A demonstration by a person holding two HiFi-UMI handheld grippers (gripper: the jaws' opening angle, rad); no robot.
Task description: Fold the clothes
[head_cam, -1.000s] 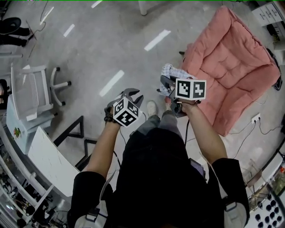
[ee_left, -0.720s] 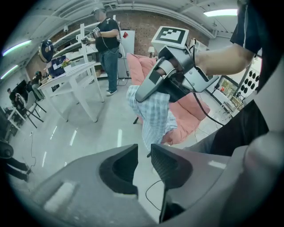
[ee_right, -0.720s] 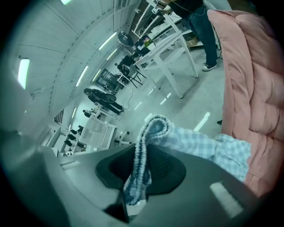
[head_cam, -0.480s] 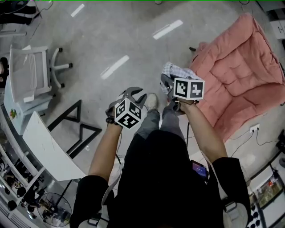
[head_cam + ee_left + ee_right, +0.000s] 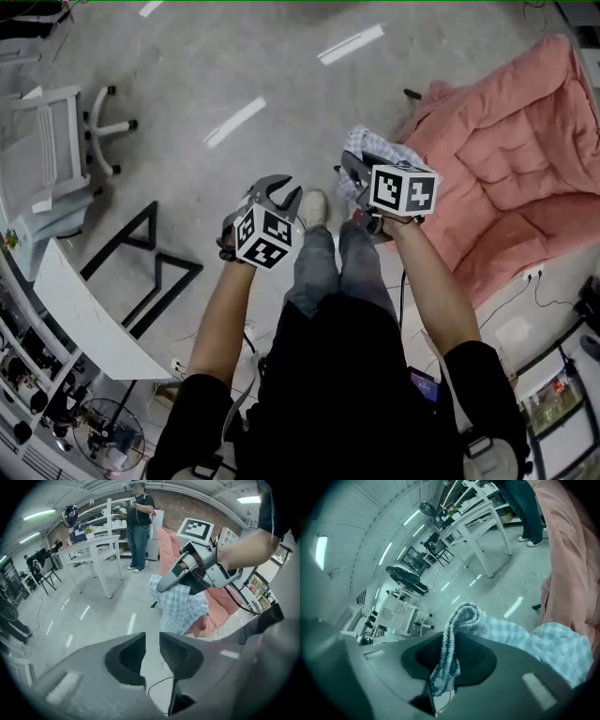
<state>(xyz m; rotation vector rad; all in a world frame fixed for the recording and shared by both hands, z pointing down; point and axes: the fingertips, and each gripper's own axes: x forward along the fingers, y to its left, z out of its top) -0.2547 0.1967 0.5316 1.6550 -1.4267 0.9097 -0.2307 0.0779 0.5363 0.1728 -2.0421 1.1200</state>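
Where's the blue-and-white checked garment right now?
Head view, right of centre: the blue-and-white checked garment is clamped in the right gripper, by the left edge of the pink quilted cushion.

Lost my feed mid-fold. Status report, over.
Left gripper empty, jaws slightly apart. Right gripper shut on the checked shirt, bunched, not yet folded. Pink cushion close beside it.

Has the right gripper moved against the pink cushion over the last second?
Cannot tell: the head view itself swung. The right gripper, shut on the checked cloth, sits at the pink cushion's left edge as before.
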